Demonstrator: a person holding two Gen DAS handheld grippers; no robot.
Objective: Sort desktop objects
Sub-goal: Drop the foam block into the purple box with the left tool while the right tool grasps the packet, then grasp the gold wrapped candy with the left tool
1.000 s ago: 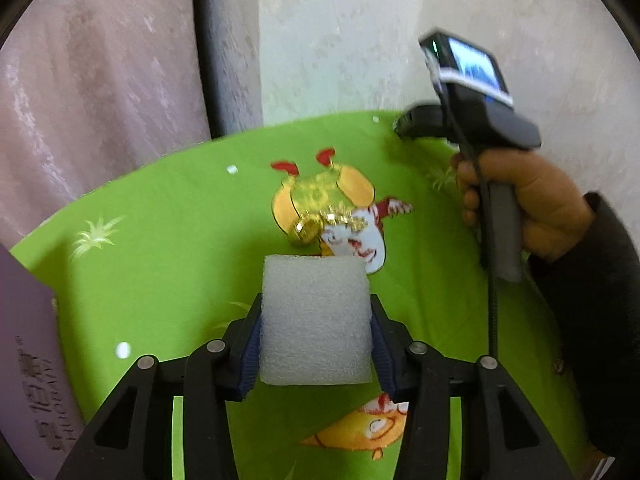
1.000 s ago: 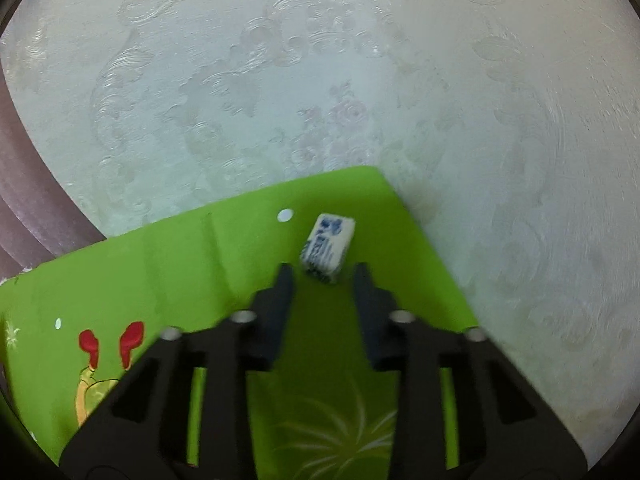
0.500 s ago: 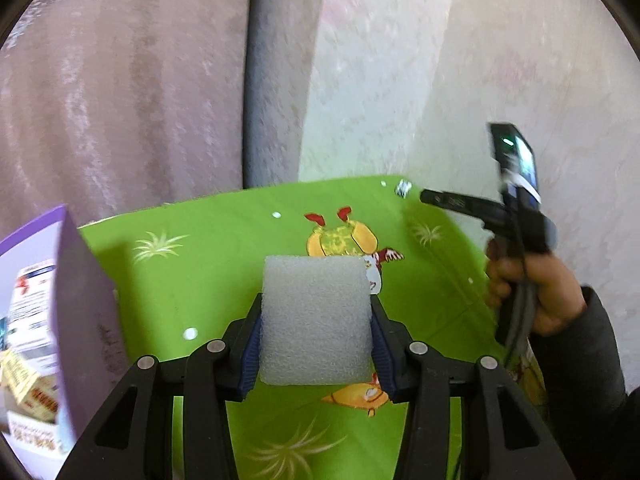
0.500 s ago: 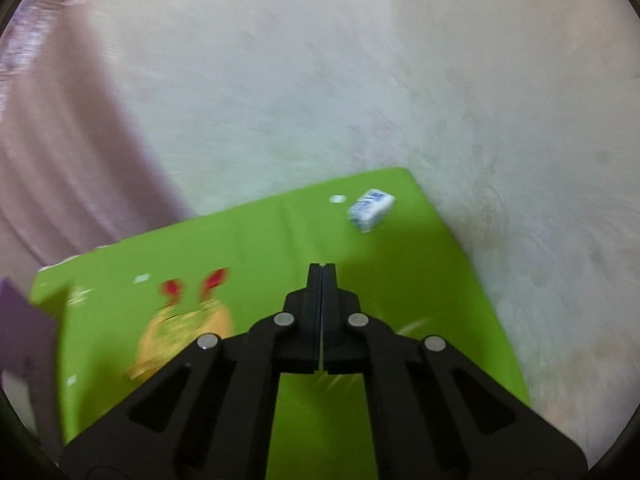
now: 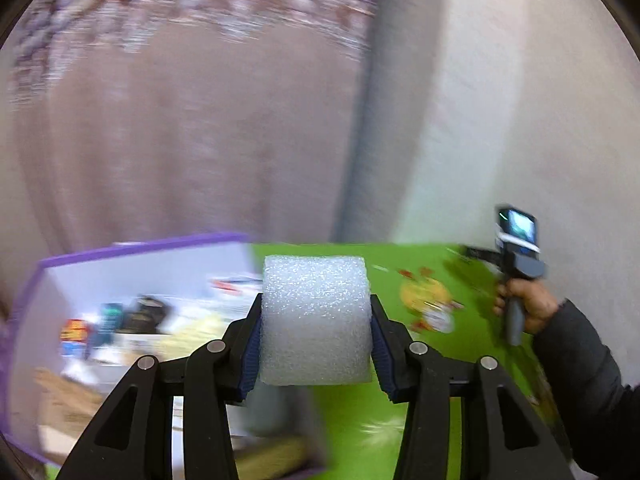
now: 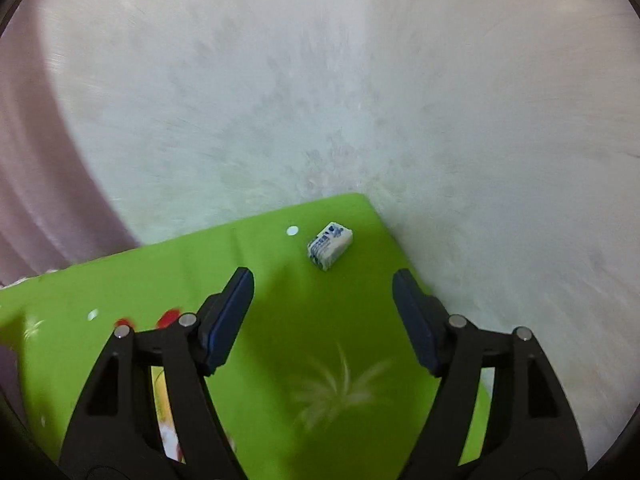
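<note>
Left wrist: left gripper (image 5: 316, 344) clamped on upright foam block (image 5: 315, 320); right gripper (image 6: 323, 312) apart.

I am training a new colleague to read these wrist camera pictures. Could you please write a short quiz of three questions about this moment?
1. True or false: the left gripper is empty.
2. Which thing lies on the green cloth ahead of the right gripper?
A) a small white and blue packet
B) a red cup
C) a pair of scissors
3. Fill the gap: left of the foam block, in the left wrist view, stands a box with a ______ edge.

Key:
1. False. Its jaws press on the white foam block.
2. A. The small white and blue packet lies near the far corner of the cloth; the jaws, which have just been opening, have nothing between them.
3. Purple.
</note>
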